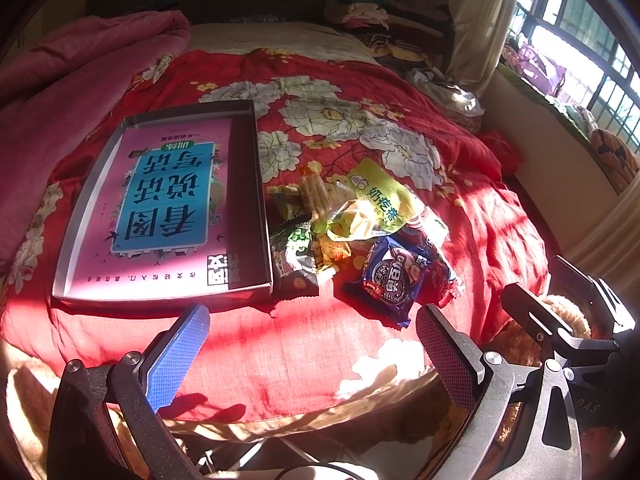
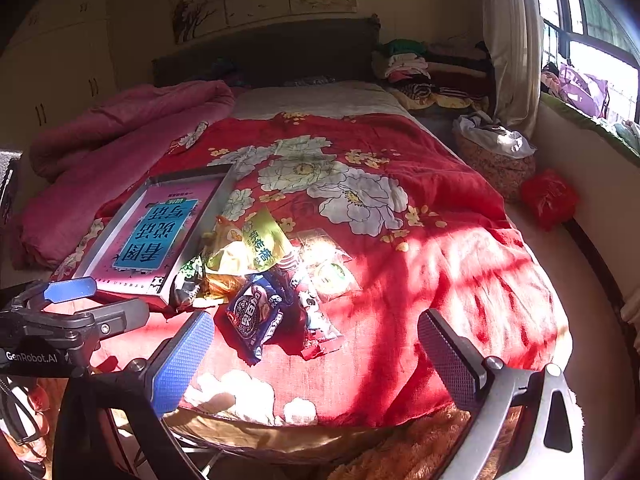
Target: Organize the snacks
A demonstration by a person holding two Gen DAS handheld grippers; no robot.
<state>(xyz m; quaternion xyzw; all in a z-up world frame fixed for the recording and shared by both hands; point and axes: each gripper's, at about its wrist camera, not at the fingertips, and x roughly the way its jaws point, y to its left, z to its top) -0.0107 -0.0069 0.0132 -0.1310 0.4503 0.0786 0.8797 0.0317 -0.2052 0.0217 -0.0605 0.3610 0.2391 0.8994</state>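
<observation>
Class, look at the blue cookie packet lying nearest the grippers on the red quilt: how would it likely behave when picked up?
The blue cookie packet looks like thin glossy film, so probably light, crinkly and somewhat slippery. Its cookies may crack if squeezed. On the soft red quilt it would likely sink under a press.

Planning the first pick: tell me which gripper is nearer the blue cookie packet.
Roughly even; right perhaps slightly nearer. The blue cookie packet lies just past its blue finger; the left gripper hovers just short of it.

Left tongs, right tongs: black frames, 1 blue pad, 1 dark pad, silver screws.
</observation>
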